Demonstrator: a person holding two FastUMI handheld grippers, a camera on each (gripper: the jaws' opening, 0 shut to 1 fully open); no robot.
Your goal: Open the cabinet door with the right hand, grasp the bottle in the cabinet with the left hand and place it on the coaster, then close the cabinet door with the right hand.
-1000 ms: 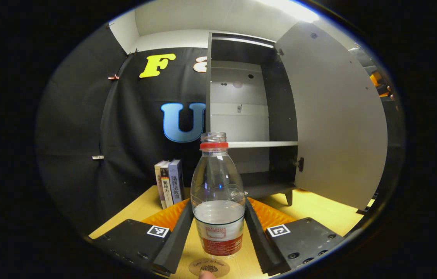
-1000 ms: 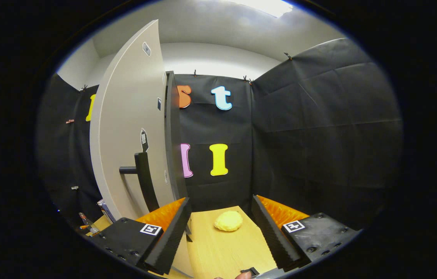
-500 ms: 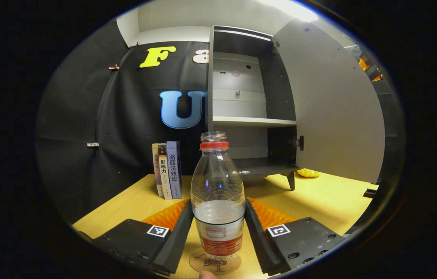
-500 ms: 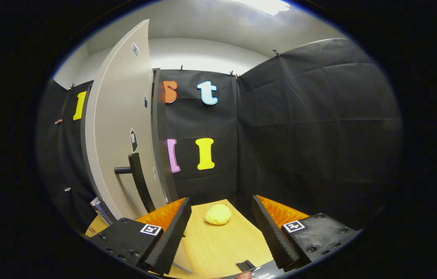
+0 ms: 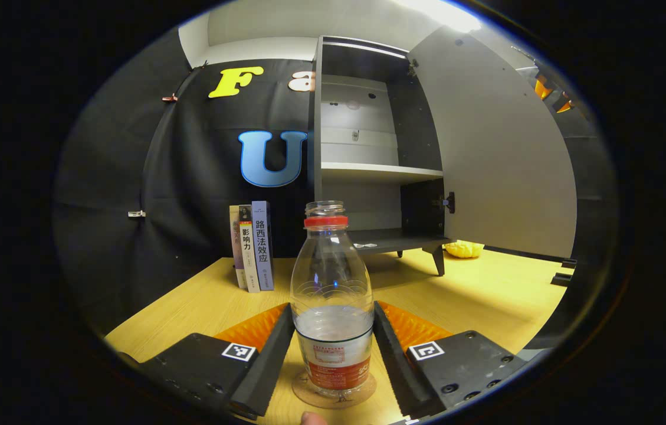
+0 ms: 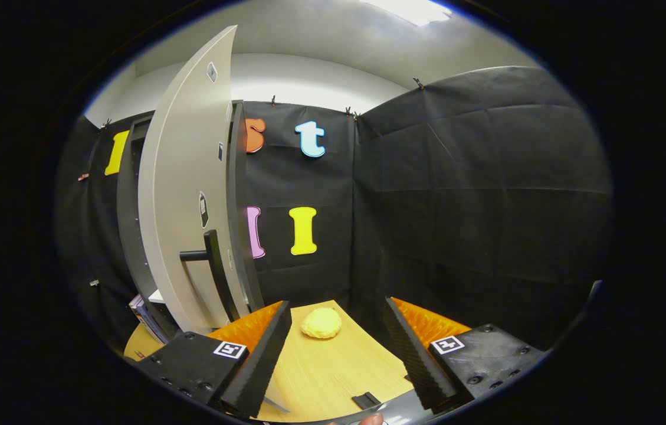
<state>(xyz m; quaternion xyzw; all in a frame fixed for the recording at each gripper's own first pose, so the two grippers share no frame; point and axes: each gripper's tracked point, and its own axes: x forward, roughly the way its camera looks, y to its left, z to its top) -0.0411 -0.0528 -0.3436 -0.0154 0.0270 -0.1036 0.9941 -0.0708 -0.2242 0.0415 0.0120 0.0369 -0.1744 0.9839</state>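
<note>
In the left gripper view, a clear plastic bottle [image 5: 331, 295] with a red neck ring, no cap and some water stands upright on a round brown coaster [image 5: 309, 394]. My left gripper [image 5: 333, 354] is shut on the bottle's lower body, both fingers pressing its sides. Behind it the cabinet [image 5: 362, 147] stands with its grey door [image 5: 498, 153] swung wide to the right. In the right gripper view, my right gripper [image 6: 337, 348] is open and holds nothing. The door [image 6: 191, 195] and its dark bar handle [image 6: 215, 271] are up and left of it, apart.
Three books [image 5: 252, 245] stand upright left of the cabinet on the wooden table [image 5: 486, 295]. A yellow lumpy object [image 6: 321, 323] lies on the table ahead of the right gripper, also visible under the door's edge [image 5: 464, 248]. Black cloth walls close the booth.
The left gripper has lowered the bottle onto the coaster; the cabinet and books now appear farther back. The right gripper shifted slightly, staying open near the door handle.
</note>
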